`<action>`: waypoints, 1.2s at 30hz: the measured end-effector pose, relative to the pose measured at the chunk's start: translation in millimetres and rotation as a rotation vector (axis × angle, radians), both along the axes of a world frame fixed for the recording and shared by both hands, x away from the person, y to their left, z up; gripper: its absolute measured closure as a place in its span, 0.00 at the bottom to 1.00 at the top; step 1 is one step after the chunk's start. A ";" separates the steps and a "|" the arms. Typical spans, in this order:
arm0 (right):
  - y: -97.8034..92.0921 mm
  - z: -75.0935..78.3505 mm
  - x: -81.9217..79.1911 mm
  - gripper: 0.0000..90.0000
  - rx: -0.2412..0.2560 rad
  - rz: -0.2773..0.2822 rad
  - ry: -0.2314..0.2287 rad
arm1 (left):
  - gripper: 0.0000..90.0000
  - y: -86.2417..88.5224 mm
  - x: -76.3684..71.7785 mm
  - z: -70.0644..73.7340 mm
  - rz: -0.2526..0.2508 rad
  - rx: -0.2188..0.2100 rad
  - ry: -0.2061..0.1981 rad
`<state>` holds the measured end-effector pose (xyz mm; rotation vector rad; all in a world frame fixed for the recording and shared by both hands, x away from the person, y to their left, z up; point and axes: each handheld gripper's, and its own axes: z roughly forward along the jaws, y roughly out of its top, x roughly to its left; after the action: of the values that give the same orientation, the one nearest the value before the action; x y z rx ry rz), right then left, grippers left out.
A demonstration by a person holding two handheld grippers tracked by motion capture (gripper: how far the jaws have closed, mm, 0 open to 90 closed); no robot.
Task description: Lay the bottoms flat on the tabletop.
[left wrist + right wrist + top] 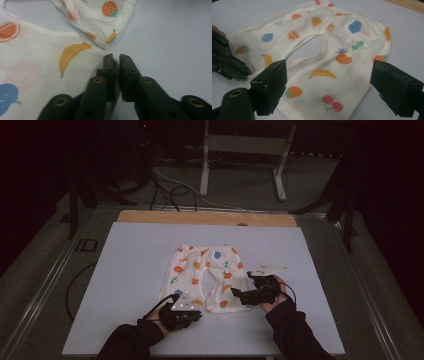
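A pair of cream baby trousers (207,277) printed with fruit lies flat near the middle of the white tabletop (125,270), waistband toward the far edge and both legs pointing toward the person. In the right gripper view the trousers (332,50) show bananas, strawberries, cherries and a blue fruit across both legs, with a bare wedge of tabletop showing between the legs.

The left tongs (187,312) sit at the hem of the trouser leg on the person's left. In the left gripper view the left tongs (118,60) are clenched, the two black jaws pressed together with barely a slit between them; their tips rest at the hem corner of the trousers (37,57), just beside a printed banana, and I cannot tell whether any cloth is pinched between them.

The right tongs (240,295) lie low over the tabletop at the hem of the other leg, held by the right hand (275,295). In the right gripper view the right tongs (328,87) are released, the jaws spread wide with the leg's hem lying between them, neither jaw closing on the fabric. The left tongs (229,65) appear there at the left edge, against the far leg's hem.
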<state>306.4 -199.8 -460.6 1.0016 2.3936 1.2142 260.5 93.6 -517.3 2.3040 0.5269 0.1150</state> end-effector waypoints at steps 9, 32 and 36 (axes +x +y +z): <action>7.1 4.0 -9.8 0.16 -0.002 0.061 -0.009 | 0.24 26.9 -2.3 37.2 0.062 -0.145 -0.067; -18.1 -46.1 -33.9 0.60 -0.211 -0.033 0.170 | 0.68 -31.3 13.2 -0.4 -0.074 0.065 -0.107; -17.1 -46.5 -34.3 0.74 -0.241 -0.047 0.157 | 0.80 -33.5 18.5 -0.4 -0.048 0.068 -0.102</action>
<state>272.1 -216.9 -507.1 1.1030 2.5432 0.8333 279.0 60.0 -517.7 2.3607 0.4205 0.2293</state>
